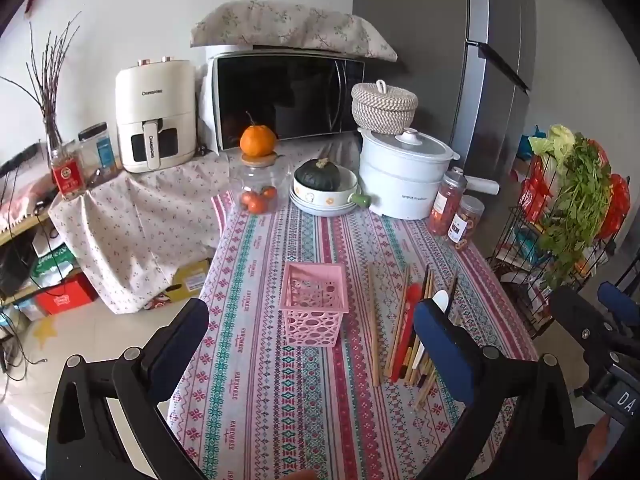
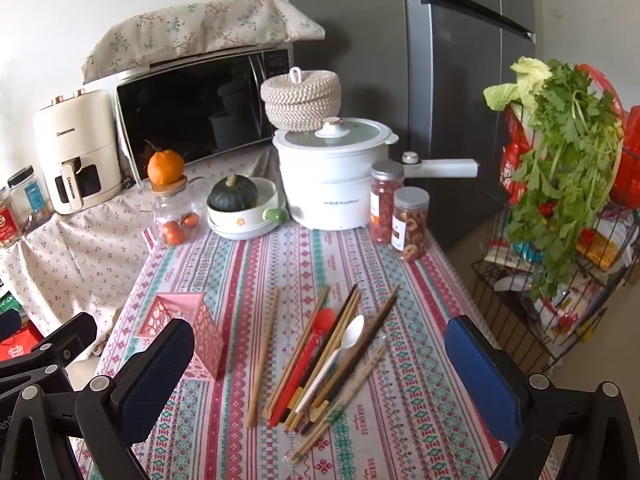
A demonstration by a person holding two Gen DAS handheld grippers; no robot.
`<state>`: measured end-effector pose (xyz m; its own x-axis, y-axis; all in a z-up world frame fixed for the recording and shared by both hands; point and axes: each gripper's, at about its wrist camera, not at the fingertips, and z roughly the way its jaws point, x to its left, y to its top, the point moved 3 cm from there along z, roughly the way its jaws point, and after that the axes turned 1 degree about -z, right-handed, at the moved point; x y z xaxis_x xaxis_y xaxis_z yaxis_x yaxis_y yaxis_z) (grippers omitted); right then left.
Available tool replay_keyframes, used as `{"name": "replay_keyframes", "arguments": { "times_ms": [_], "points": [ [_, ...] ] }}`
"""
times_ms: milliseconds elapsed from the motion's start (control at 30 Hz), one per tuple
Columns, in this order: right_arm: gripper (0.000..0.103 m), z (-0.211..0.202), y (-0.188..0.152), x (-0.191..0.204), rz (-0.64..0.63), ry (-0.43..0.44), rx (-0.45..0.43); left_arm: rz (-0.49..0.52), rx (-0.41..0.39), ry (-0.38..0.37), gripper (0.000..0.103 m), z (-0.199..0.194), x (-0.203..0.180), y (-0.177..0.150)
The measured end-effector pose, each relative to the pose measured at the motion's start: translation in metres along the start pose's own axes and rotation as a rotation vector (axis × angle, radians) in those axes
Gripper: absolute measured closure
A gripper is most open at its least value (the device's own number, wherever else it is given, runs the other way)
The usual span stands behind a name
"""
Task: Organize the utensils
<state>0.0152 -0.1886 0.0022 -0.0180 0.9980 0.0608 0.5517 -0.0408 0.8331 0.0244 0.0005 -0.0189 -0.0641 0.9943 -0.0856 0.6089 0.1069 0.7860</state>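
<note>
A pink perforated basket [image 1: 314, 308] stands upright on the patterned tablecloth [image 1: 280, 400], left of the utensils. My left gripper [image 1: 311, 316] hovers open in front of it, holding nothing. To the right lies a loose pile of chopsticks [image 2: 340, 364] with a red spoon [image 2: 308, 356] and a white spoon [image 2: 340, 352] among them. One chopstick pair [image 2: 264, 356] lies apart, nearer the basket [image 2: 188, 332]. My right gripper [image 2: 320, 330] is open above the near end of the pile, touching nothing. In the left wrist view the pile [image 1: 404, 340] is partly hidden behind my right-hand finger.
At the table's far end stand a white electric pot [image 2: 328, 184], a bowl with a green squash [image 2: 240, 208], a glass jar topped by an orange [image 2: 172, 208] and two snack jars [image 2: 400, 216]. A wire rack of greens [image 2: 560, 200] stands right of the table edge.
</note>
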Motion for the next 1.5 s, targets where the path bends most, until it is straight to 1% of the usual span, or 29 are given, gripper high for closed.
{"name": "replay_keyframes", "arguments": {
  "times_ms": [67,100,133,167,233,267,333,700,1033,1267,1500],
  "points": [
    [0.000,0.003,-0.002,-0.001,0.001,0.002,0.006,0.006,-0.003,-0.005,0.000,0.000,0.001,0.000],
    [0.000,0.004,-0.002,-0.001,0.000,0.005,0.005,0.045,-0.022,0.018,0.000,-0.005,-0.007,0.001],
    [0.000,0.004,-0.003,0.000,-0.003,0.008,0.004,0.051,-0.025,0.023,0.000,-0.006,-0.009,0.002],
    [0.000,0.005,-0.003,0.001,-0.006,0.009,0.002,0.045,-0.011,0.029,0.000,-0.002,-0.006,0.004],
    [0.000,0.005,-0.004,0.003,-0.013,0.012,-0.001,0.047,-0.007,0.037,0.000,0.000,-0.006,0.006],
    [0.000,0.006,-0.004,0.004,-0.015,0.014,-0.001,0.043,-0.020,0.037,0.000,0.001,-0.003,0.000],
    [0.000,0.007,-0.004,0.005,-0.019,0.017,0.000,0.041,-0.021,0.037,0.000,-0.001,-0.004,-0.001],
    [0.000,0.010,-0.005,0.004,-0.027,0.011,0.001,0.047,-0.015,0.010,0.000,-0.002,-0.007,-0.002],
    [0.000,0.012,-0.005,0.004,-0.023,0.020,0.009,0.052,-0.017,0.036,0.000,-0.001,-0.009,-0.004],
    [0.000,0.013,-0.006,0.004,-0.023,0.019,0.010,0.059,-0.019,0.031,0.000,-0.002,-0.009,-0.002],
    [0.000,0.021,-0.009,0.003,-0.011,0.033,0.037,0.061,-0.019,0.032,0.000,-0.002,-0.009,-0.004]
  ]
}}
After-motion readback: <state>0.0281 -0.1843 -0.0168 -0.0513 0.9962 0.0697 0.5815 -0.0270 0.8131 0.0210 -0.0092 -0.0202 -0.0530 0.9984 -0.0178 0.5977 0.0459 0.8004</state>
